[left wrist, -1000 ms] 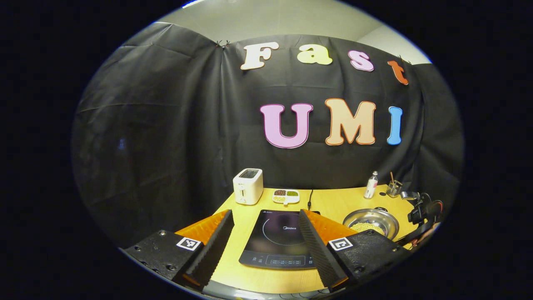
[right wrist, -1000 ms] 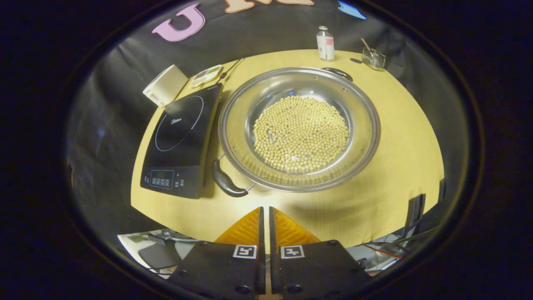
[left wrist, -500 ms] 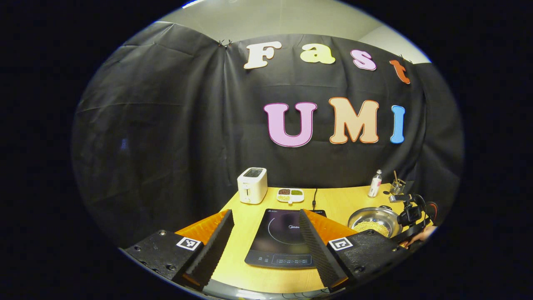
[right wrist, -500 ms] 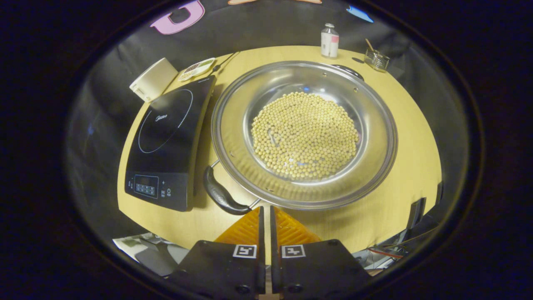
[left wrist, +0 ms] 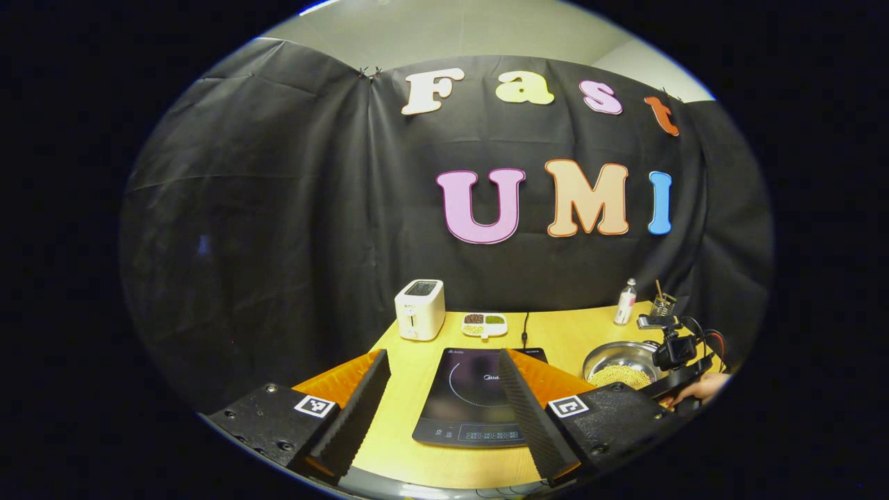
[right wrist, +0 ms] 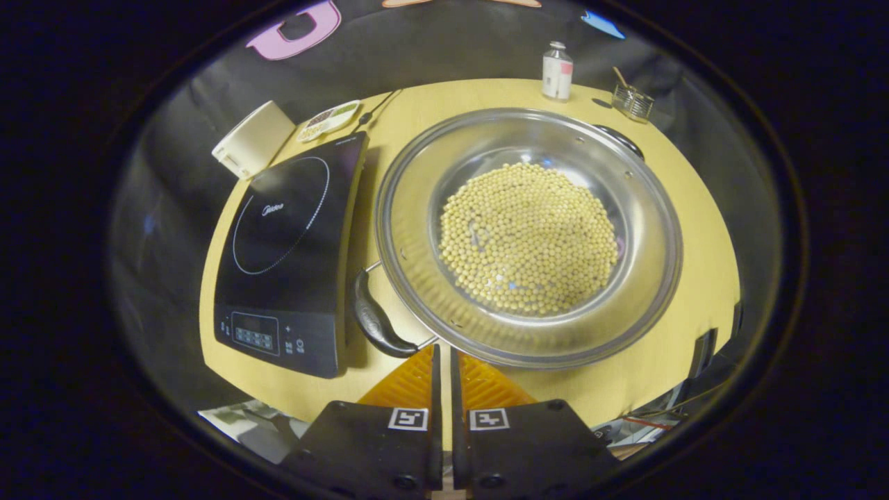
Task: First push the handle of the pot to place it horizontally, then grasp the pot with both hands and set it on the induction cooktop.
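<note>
A shiny steel pot [right wrist: 417, 180] full of pale beans sits on the wooden table, right of the black induction cooktop [right wrist: 292, 236]. Its near black handle [right wrist: 378, 323] points toward the front left; the far handle [right wrist: 620, 139] lies at the back right. My right gripper [right wrist: 442, 354] is shut with nothing between its fingers, its tips just beside the near handle. In the left gripper view my left gripper [left wrist: 444, 378] stands open above the table's front edge, facing the cooktop [left wrist: 479, 399]. The pot [left wrist: 618, 364] lies far right there, with the right gripper's body and a hand [left wrist: 694, 387] over it.
A white toaster [right wrist: 253, 139] and a divided dish of seeds [right wrist: 331, 117] stand behind the cooktop. A small bottle [right wrist: 557, 71] and a wire holder [right wrist: 632, 103] are at the back right. The cooktop's cord [left wrist: 524, 330] runs to the back wall.
My right gripper has come down and forward until its shut tips are next to the pot's near handle. The left gripper only drifted slightly.
</note>
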Action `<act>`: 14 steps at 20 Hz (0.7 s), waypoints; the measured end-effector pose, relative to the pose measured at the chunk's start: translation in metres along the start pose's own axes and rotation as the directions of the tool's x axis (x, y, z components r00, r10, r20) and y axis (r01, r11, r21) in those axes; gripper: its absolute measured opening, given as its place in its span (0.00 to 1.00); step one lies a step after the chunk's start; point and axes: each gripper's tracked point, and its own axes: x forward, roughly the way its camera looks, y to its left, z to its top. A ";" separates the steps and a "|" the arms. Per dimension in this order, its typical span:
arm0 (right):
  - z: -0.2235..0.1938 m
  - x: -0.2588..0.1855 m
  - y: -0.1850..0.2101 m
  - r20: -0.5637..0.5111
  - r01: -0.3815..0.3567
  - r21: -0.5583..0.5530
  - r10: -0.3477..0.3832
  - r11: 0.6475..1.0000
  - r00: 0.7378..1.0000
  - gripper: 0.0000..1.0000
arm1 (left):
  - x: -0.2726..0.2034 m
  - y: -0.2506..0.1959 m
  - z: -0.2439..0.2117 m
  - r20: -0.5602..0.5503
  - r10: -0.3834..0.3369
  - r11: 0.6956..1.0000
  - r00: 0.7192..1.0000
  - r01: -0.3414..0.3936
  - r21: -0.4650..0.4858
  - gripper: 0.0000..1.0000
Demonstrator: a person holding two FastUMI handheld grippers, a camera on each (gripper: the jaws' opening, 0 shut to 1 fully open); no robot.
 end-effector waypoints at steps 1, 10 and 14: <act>0.003 0.003 0.005 0.003 -0.001 0.008 0.001 1.000 1.000 0.03 | 0.000 0.000 -0.002 -0.004 0.000 1.000 1.000 0.000 -0.001 0.92; 0.029 0.018 0.048 0.025 0.005 0.127 -0.009 0.992 1.000 0.07 | -0.005 0.013 -0.007 -0.023 0.025 1.000 0.999 -0.024 0.016 0.95; 0.043 0.022 0.066 0.040 -0.002 0.151 -0.004 0.989 0.999 0.03 | -0.008 0.017 -0.010 -0.031 0.034 0.999 0.999 -0.033 0.017 0.95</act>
